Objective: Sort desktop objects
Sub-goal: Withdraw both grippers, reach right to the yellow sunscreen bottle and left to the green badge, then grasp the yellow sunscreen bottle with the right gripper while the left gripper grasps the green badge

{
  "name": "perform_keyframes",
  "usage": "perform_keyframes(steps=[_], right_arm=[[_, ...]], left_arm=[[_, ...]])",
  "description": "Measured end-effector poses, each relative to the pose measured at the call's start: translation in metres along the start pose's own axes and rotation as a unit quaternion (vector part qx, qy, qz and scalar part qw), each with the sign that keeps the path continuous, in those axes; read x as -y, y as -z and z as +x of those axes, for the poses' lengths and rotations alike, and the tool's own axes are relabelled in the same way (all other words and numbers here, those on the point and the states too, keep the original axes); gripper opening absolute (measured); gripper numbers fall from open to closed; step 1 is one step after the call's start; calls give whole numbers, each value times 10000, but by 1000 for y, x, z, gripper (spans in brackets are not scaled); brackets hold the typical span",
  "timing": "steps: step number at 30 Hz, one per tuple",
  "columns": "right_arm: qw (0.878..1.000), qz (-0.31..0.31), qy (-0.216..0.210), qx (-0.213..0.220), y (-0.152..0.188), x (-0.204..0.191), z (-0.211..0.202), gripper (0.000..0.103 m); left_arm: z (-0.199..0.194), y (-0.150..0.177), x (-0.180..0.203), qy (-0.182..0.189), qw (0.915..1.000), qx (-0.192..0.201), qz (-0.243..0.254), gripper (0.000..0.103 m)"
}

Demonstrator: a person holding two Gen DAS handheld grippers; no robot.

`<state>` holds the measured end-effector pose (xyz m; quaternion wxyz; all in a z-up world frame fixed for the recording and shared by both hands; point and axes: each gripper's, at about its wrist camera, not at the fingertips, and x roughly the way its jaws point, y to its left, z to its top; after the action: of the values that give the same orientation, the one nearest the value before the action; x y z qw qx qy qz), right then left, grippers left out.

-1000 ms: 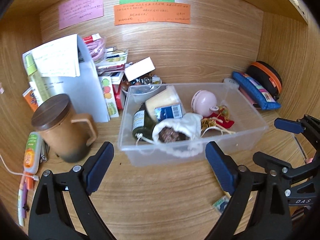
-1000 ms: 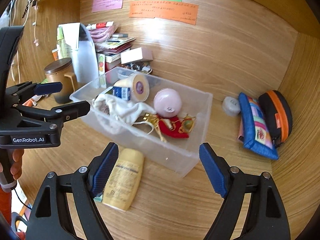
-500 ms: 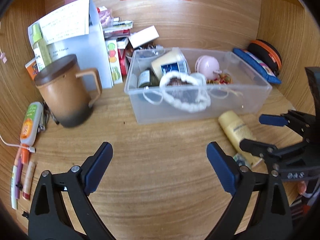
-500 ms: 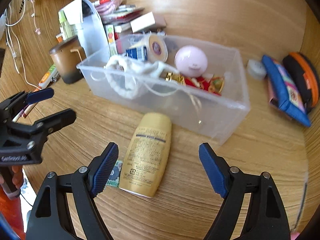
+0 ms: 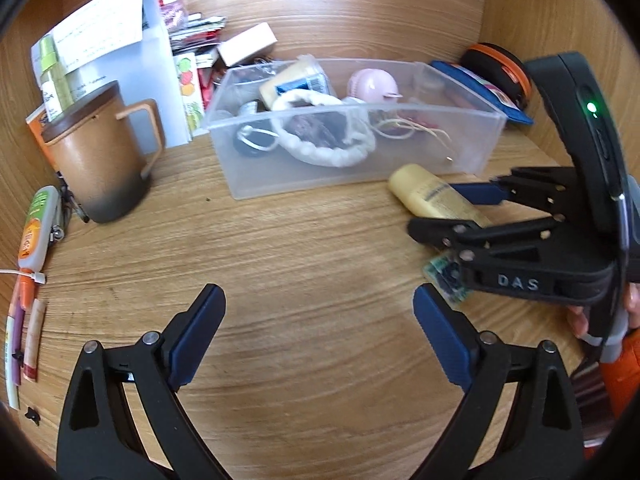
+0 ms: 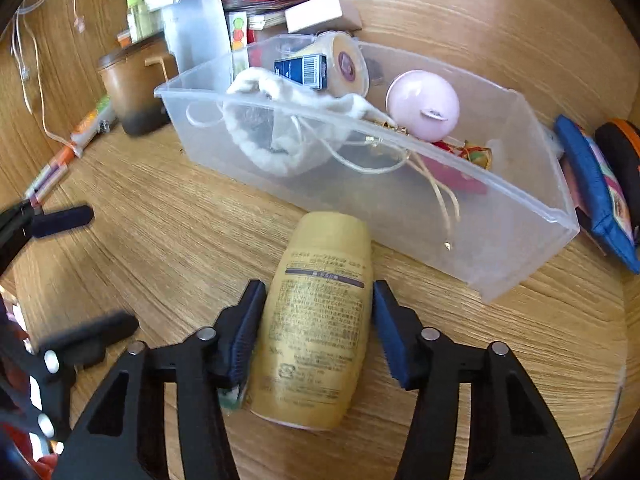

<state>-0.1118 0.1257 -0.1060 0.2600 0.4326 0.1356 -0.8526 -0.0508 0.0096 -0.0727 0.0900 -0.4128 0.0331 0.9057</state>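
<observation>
A yellow lotion bottle [image 6: 316, 320] lies on the wooden desk in front of the clear plastic bin [image 6: 520, 216]. My right gripper [image 6: 318, 324] has closed on the bottle's sides, both blue pads touching it; it also shows in the left wrist view [image 5: 452, 208] around the bottle [image 5: 432, 196]. My left gripper [image 5: 320, 332] is open and empty over bare desk, left of the bottle. The bin [image 5: 472, 160] holds a white drawstring pouch [image 6: 280, 136], a pink ball [image 6: 422, 104], a cream tube [image 6: 344, 64] and red trinkets.
A brown lidded mug [image 5: 96, 156] stands at the left by a white folder [image 5: 132, 72] and stacked packets. Pens and a glue tube [image 5: 36, 224] lie along the left edge. A blue pouch [image 6: 596, 188] and black-orange case [image 6: 624, 152] sit right of the bin. A small green card [image 5: 444, 276] lies under the right gripper.
Both grippers dropped lower and nearer the desk. The right gripper moved forward over the yellow bottle and narrowed its fingers onto it. The left gripper stayed open.
</observation>
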Motion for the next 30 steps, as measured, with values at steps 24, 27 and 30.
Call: perform_keyframes(steps=[24,27,30], right_arm=[[9959,734,-71,521,22,58,-49,46],[9955,744,-114,567,22,59,-51,45],[9953,740,-150,613,22,59,-54,45]], left_arm=[[27,-13,58,443,9972,-227,556,40],[27,-13,55,507,9974,-222,468,40],[26,-13,53,407,9981,-207,409,39]])
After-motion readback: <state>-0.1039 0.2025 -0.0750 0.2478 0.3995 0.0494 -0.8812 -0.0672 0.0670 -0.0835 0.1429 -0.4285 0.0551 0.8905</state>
